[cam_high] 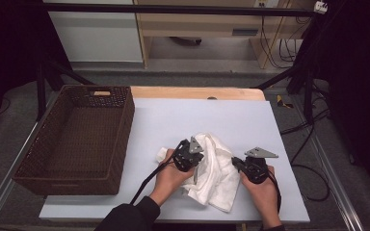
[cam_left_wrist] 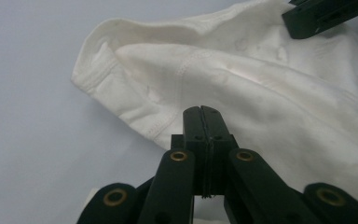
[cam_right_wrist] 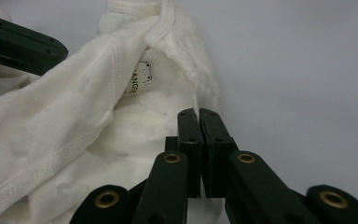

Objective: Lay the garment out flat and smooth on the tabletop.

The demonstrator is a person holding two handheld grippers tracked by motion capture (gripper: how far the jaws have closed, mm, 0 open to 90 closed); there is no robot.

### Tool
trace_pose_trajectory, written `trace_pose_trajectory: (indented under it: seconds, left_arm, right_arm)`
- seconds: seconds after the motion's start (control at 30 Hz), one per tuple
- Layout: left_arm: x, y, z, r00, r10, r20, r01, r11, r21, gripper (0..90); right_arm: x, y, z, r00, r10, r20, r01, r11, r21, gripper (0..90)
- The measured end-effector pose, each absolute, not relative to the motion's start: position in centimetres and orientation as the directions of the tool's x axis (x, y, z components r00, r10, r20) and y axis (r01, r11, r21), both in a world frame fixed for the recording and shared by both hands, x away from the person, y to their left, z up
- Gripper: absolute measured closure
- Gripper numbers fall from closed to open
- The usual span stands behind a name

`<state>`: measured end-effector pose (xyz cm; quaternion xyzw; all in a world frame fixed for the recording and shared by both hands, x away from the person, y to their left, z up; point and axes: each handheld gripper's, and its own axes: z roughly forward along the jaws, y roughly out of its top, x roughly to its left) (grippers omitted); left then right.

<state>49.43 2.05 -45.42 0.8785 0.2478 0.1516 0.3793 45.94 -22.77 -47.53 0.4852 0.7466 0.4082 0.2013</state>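
A crumpled white garment (cam_high: 217, 168) lies on the pale blue mat near the table's front. My left gripper (cam_high: 195, 172) is at its left edge and is shut, with the hem (cam_left_wrist: 158, 128) running in at the jaw tips (cam_left_wrist: 201, 111). From the right side my right gripper (cam_high: 234, 161) is shut on a thin fold of the same garment (cam_right_wrist: 74, 140), and a white strip enters between its jaws (cam_right_wrist: 198, 112). A small printed label (cam_right_wrist: 140, 77) shows inside the neckline. Each gripper view has the other gripper's black jaw in an upper corner.
A dark brown wicker basket (cam_high: 125, 125) stands empty along the left edge of the mat (cam_high: 197, 115). Bare mat lies beyond and to the right of the garment. Cables trail over the floor on the right, past the table edge.
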Motion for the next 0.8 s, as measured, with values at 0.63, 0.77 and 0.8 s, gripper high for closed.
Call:
trace_pose_trajectory:
  seconds: [0.63,0.77,0.8]
  left_arm:
    - [44.3,1.9,-43.6,0.88,0.472,0.046,0.268,-0.574,0.774,56.7]
    - [44.4,1.4,-44.4,0.892,0.448,0.058,0.263,-0.619,0.74,57.2]
    - [44.5,1.4,-44.6,0.895,0.443,0.054,0.264,-0.624,0.735,61.9]
  right_arm:
    - [45.9,-22.7,-47.5,-0.442,0.892,0.098,0.563,0.19,0.805,87.4]
    - [45.9,-22.8,-47.5,-0.443,0.891,0.099,0.562,0.19,0.805,87.4]
    - [45.9,-22.8,-47.5,-0.443,0.891,0.099,0.562,0.19,0.805,87.5]
